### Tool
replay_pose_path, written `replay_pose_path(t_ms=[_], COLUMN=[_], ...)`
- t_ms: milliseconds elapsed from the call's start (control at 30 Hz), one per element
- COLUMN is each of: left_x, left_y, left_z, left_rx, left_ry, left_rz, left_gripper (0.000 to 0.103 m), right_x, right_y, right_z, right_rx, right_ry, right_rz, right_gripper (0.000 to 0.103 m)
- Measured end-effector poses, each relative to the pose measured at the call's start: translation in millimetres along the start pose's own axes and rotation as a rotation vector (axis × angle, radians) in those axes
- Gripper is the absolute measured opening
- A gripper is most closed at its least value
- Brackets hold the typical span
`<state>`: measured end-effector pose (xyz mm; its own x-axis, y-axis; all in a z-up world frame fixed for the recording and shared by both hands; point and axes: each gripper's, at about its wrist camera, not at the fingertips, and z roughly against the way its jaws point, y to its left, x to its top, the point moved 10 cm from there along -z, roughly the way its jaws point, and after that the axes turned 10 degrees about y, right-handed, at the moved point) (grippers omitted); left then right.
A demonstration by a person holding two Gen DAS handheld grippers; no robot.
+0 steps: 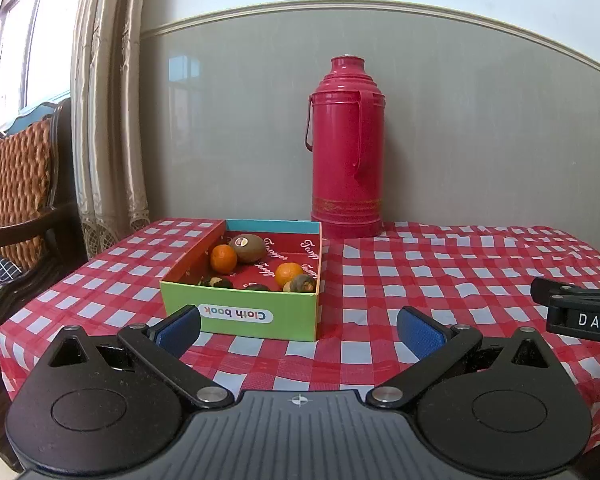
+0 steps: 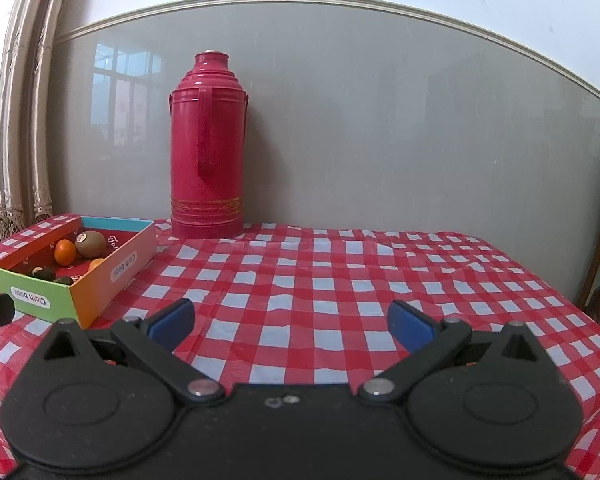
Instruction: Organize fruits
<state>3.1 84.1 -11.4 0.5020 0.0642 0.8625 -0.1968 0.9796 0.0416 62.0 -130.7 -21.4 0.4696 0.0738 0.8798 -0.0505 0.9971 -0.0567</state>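
- Two small oranges (image 1: 223,258) (image 1: 289,274) lie in an open cardboard box (image 1: 240,314), one near its left wall, the other toward its right wall.
- A brown kiwi (image 1: 247,248) with a round sticker sits at the back, touching the left orange.
- Several small dark, partly peeled fruits (image 1: 303,283) lie along the box's front wall; their kind is unclear.
- The box has a green front labelled "Cloth book", an orange side and a red printed lining.
- It rests on a red-and-white checked tablecloth (image 1: 420,280), left of centre.
- A tall red thermos (image 1: 346,152) stands behind, against the wall.
- The left gripper (image 1: 298,326) hovers before the box, jaws spread, empty.
- The right gripper (image 2: 291,320) hovers over bare cloth, jaws likewise spread, empty.
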Motion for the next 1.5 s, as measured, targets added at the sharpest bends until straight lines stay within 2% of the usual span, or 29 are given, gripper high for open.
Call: replay_pose_path(t_ms=[1033, 1500], left_x=[0.5, 1.2], left_y=[0.6, -2.0], left_z=[0.4, 0.9], left_rx=[0.005, -0.002], left_ry=[-0.003, -0.008], left_rz=[-0.006, -0.005], left_gripper=[0.103, 0.103], right_x=[0.4, 1.2], right_y=[-0.1, 3.3], right_z=[-0.7, 1.0], right_rx=[0.002, 0.030], right_ry=[0.002, -0.006], right_rz=[0.001, 0.014], right_gripper=[0.097, 0.097])
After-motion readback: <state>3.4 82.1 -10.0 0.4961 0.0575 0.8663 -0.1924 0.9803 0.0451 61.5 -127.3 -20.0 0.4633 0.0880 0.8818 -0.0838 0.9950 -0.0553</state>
